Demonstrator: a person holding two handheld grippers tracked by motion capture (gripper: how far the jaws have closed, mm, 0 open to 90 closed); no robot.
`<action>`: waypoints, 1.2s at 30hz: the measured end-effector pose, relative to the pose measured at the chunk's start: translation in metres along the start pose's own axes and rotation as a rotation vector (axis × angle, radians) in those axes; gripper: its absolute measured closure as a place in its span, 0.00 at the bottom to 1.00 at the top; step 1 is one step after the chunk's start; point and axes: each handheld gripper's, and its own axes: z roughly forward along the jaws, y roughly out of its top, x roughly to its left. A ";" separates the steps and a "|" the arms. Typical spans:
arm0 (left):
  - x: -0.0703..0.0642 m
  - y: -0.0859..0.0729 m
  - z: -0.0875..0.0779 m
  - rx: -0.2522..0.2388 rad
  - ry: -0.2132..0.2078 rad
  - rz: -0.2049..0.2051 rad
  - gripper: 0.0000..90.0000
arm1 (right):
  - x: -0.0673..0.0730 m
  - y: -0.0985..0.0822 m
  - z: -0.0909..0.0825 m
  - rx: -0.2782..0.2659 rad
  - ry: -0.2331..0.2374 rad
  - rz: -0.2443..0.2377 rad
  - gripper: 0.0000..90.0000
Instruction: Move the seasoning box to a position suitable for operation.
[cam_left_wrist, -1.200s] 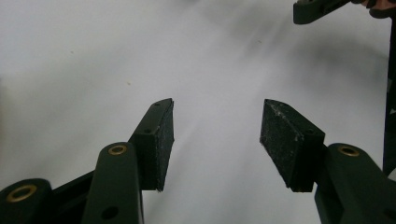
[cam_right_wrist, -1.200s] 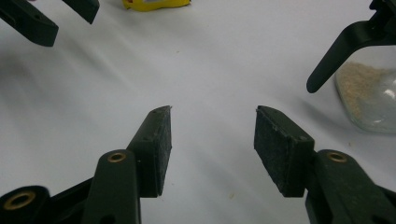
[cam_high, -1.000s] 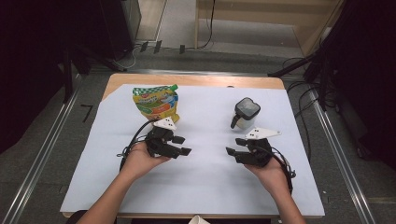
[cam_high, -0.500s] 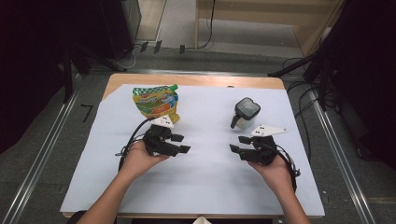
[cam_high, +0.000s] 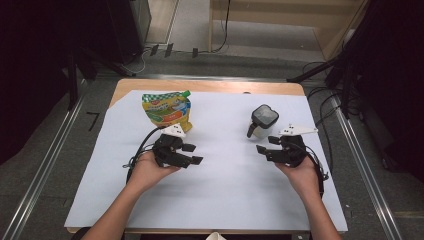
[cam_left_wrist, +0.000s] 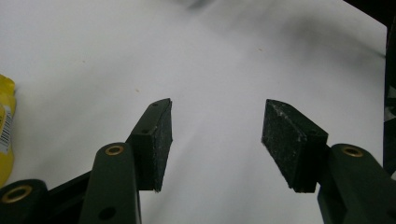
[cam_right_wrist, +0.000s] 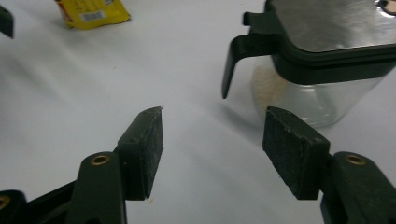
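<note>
A yellow-green snack pouch (cam_high: 167, 110) lies at the far left of the white sheet (cam_high: 225, 185). A clear jar with a black, metal-topped lid (cam_high: 262, 121) stands at the far right. My left gripper (cam_high: 193, 154) hovers just in front of the pouch, pointing right, open and holding nothing (cam_left_wrist: 217, 116); the pouch's edge (cam_left_wrist: 5, 126) shows at the left of its view. My right gripper (cam_high: 266, 145) sits just right of and nearer than the jar, pointing left. Its jaws have just been opening, with nothing between them (cam_right_wrist: 212, 123). The jar (cam_right_wrist: 322, 56) stands close ahead on its right, the pouch (cam_right_wrist: 91, 11) far off.
The sheet covers a wooden table (cam_high: 210, 86) whose far edge shows. Metal rails (cam_high: 360, 165) run along both sides, and cables (cam_high: 320, 95) lie on the floor beyond. The wide middle of the sheet between the two hands is bare.
My right gripper has moved to the right and a little farther away, and its jaws stand wider. The left gripper, pouch and jar have stayed put.
</note>
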 end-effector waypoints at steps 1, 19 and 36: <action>0.000 0.000 0.000 -0.003 -0.004 -0.002 0.49 | -0.003 0.000 0.001 -0.005 -0.005 0.002 0.43; -0.002 -0.002 -0.002 -0.019 -0.001 -0.007 0.49 | -0.049 0.005 0.019 -0.036 -0.037 0.074 0.23; -0.005 -0.014 -0.006 -0.008 0.016 -0.030 0.49 | -0.071 0.010 0.060 -0.026 -0.074 0.052 0.15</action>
